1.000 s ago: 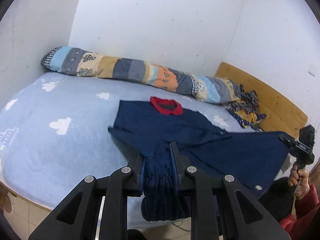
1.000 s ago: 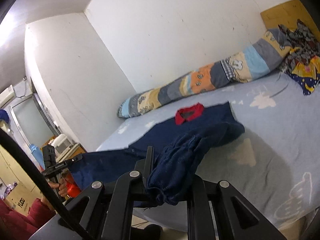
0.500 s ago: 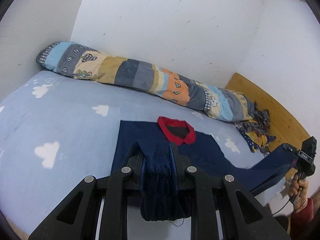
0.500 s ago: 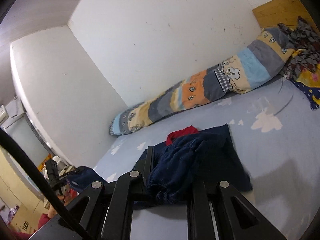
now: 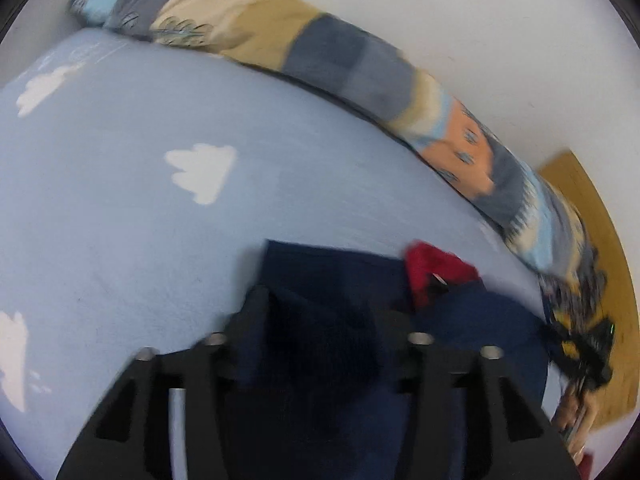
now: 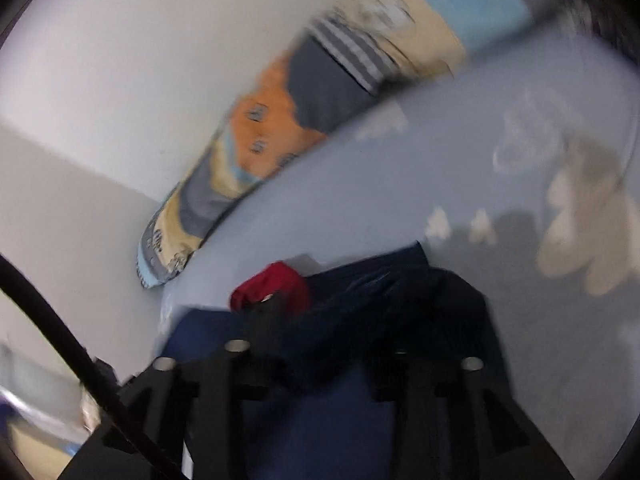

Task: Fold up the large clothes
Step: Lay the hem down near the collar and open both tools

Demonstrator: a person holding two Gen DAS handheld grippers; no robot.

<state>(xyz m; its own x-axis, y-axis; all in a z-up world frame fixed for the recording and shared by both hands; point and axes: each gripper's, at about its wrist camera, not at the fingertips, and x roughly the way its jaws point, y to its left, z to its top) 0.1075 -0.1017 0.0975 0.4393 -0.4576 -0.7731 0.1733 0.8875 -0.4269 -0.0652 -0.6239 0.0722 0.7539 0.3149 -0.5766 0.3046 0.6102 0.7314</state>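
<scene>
1. We are at the end of a fold: the hem end of the navy top (image 5: 332,276) is laid over its upper half, up by the red collar (image 5: 436,272), and we are letting go.
2. The top lies flat on the blue sheet (image 5: 132,208). In the left view it sits at 6 o'clock, with the collar toward 4 o'clock. The patchwork bolster (image 5: 348,68) runs along the wall from 11 to 3 o'clock, well apart from it.
3. The left gripper (image 5: 324,320) has its jaws opening. Dark cloth sits between the fingers (image 5: 256,312), but the blur keeps us from telling whether the pads touch it.
4. The right gripper (image 6: 344,324) also has its jaws opening, over the top's far corner, with the collar at 10 o'clock from it. A bunched fold of navy lies between its fingers (image 6: 268,320), seemingly loose.
5. Our right hand (image 5: 576,420) shows at 4 o'clock in the left view, on its handle.
6. Next, we judge, both grippers must lift clear without dragging the cloth. Then we need to check that the edges line up and take hold for a further fold.
</scene>
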